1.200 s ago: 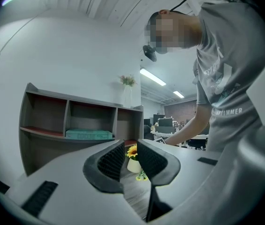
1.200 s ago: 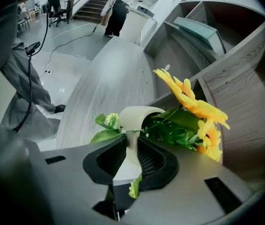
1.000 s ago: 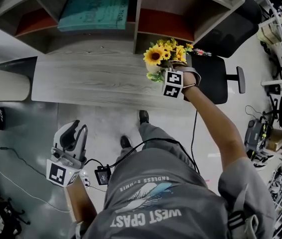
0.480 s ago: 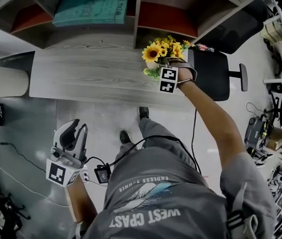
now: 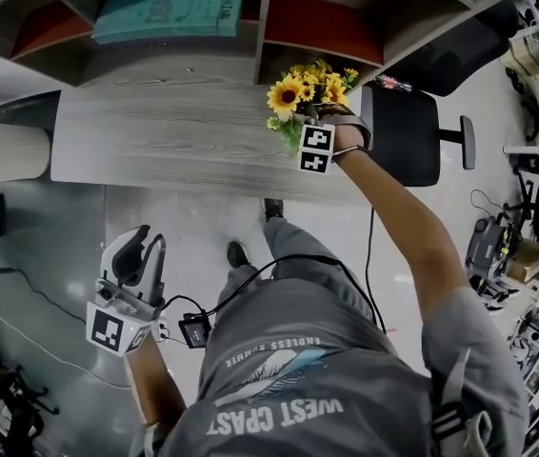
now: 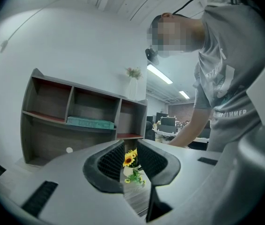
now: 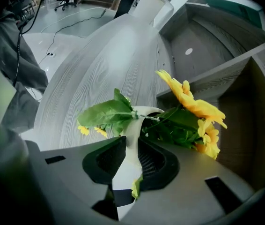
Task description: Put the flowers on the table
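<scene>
A bunch of yellow sunflowers (image 5: 303,89) stands in a small white vase (image 7: 135,125). My right gripper (image 5: 304,125) is shut on the vase over the far right part of the grey wooden table (image 5: 155,141), close to the shelf unit. In the right gripper view the jaws (image 7: 131,156) clamp the vase's white body, with green leaves and blooms (image 7: 193,107) spilling above. The vase's base is hidden, so contact with the table cannot be told. My left gripper (image 5: 141,250) hangs low over the floor at the left. Its jaws (image 6: 131,172) are almost together and hold nothing.
A shelf unit (image 5: 269,27) with a teal box (image 5: 169,3) stands behind the table. A black office chair (image 5: 408,131) sits at the table's right end. The person's feet (image 5: 271,208) stand by the front edge. Cables (image 5: 22,341) run across the floor.
The right gripper with the vase has drifted slightly left and farther in over the table. The left gripper has stayed where it was.
</scene>
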